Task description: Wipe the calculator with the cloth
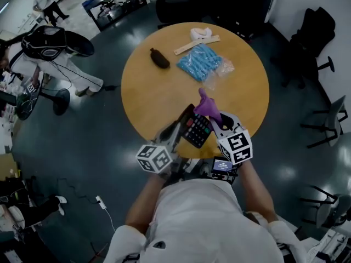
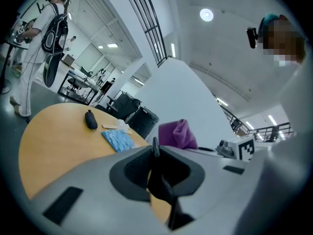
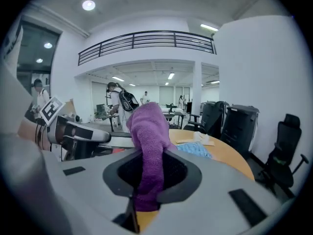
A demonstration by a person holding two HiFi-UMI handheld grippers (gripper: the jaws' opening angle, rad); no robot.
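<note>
Your left tongs (image 2: pixel 155 169) clamp the calculator (image 1: pixel 196 129) by its near-left edge, above the tabletop's (image 1: pixel 153 92) near rim. It looks rigid, light and slick, so grip the casing. Your right tongs (image 3: pixel 146 187) pinch the soft, limp cloth (image 3: pixel 148 131) beside its far corner.

Cloth (image 3: pixel 146 146) purple nubbly knit; table (image 1: pixel 153 92) smooth matt wood; floor (image 1: pixel 82 147) glossy.

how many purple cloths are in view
1. The purple cloth is clamped in the right gripper, beside the calculator that the left gripper holds. No other shows.
</note>
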